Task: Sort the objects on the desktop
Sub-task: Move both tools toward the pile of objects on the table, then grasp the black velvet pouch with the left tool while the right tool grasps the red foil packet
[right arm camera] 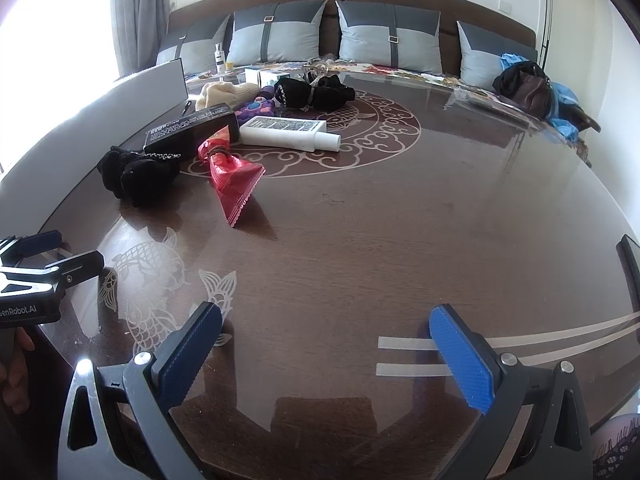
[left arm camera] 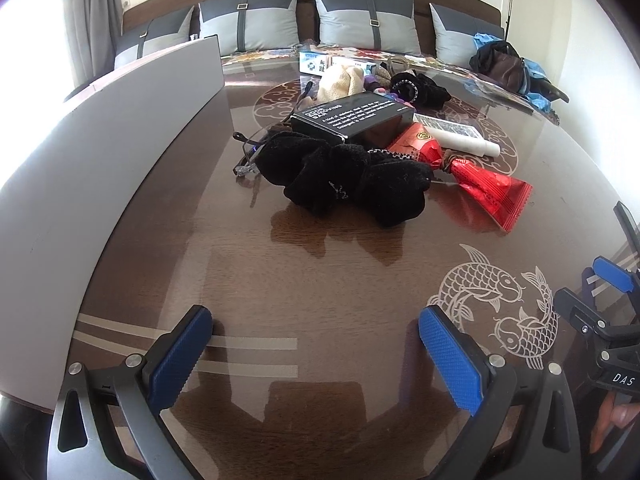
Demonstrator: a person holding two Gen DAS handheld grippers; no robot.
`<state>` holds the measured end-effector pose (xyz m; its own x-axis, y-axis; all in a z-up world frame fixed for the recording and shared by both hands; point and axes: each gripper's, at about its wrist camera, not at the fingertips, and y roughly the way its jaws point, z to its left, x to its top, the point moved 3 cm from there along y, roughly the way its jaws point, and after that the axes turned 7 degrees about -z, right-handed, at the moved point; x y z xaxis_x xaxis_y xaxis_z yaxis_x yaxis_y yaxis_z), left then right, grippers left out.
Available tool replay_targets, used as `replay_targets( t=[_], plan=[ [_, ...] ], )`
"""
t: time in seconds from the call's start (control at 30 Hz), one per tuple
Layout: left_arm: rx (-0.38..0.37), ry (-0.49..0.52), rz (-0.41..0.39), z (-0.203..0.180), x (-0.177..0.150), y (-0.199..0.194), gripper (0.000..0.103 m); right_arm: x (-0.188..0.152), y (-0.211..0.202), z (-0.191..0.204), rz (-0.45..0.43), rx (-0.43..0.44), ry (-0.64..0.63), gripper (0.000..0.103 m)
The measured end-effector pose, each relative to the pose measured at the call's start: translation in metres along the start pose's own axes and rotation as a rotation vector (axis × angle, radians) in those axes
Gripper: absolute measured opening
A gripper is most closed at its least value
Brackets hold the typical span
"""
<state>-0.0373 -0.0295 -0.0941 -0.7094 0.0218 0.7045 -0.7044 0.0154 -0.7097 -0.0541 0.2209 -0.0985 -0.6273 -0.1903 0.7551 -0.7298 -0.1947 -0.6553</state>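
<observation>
A pile of objects lies mid-table. Black socks (left arm camera: 348, 176) (right arm camera: 138, 174) are nearest, with glasses (left arm camera: 250, 152) at their left. Behind them are a black box (left arm camera: 352, 118) (right arm camera: 192, 128), a red snack packet (left arm camera: 480, 184) (right arm camera: 234, 182), a white bottle (left arm camera: 456, 136) (right arm camera: 292, 132), a cream cloth (left arm camera: 340, 80) (right arm camera: 226, 94), a purple toy (right arm camera: 256, 110) and more black cloth (left arm camera: 420, 90) (right arm camera: 320, 94). My left gripper (left arm camera: 316, 320) is open and empty above the near table edge. My right gripper (right arm camera: 326, 320) is open and empty, to the right of the left one.
A grey upright panel (left arm camera: 100, 152) (right arm camera: 152, 80) runs along the table's left side. Small boxes (left arm camera: 316, 64) stand at the far edge. A sofa with grey cushions (left arm camera: 360, 20) lies beyond, with a dark bag (left arm camera: 506, 66) (right arm camera: 524, 86) at its right.
</observation>
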Motion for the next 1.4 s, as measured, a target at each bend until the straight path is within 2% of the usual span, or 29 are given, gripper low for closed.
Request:
replay_targets(
  t=[0.83,1.1,1.2,1.3,1.4],
  plan=[
    [-0.009,0.002,-0.021,-0.001,-0.001,0.0,0.103,-0.002,-0.003,0.001,-0.037,-0.012,0.007,0.103],
    [-0.017,-0.012,0.021,0.002,0.003,0.001,0.103,-0.002,-0.003,0.0,-0.04,-0.007,0.004,0.103],
    [-0.037,-0.075,-0.001,0.006,0.02,-0.001,0.103,-0.002,-0.004,0.0,-0.044,-0.007,0.004,0.103],
    [-0.049,-0.116,-0.028,0.003,0.051,-0.002,0.103,-0.002,-0.003,0.001,-0.047,-0.005,0.003,0.103],
    [-0.019,-0.125,-0.05,-0.006,0.085,0.006,0.103,-0.001,-0.002,0.001,-0.049,0.001,-0.004,0.103]
  ],
)
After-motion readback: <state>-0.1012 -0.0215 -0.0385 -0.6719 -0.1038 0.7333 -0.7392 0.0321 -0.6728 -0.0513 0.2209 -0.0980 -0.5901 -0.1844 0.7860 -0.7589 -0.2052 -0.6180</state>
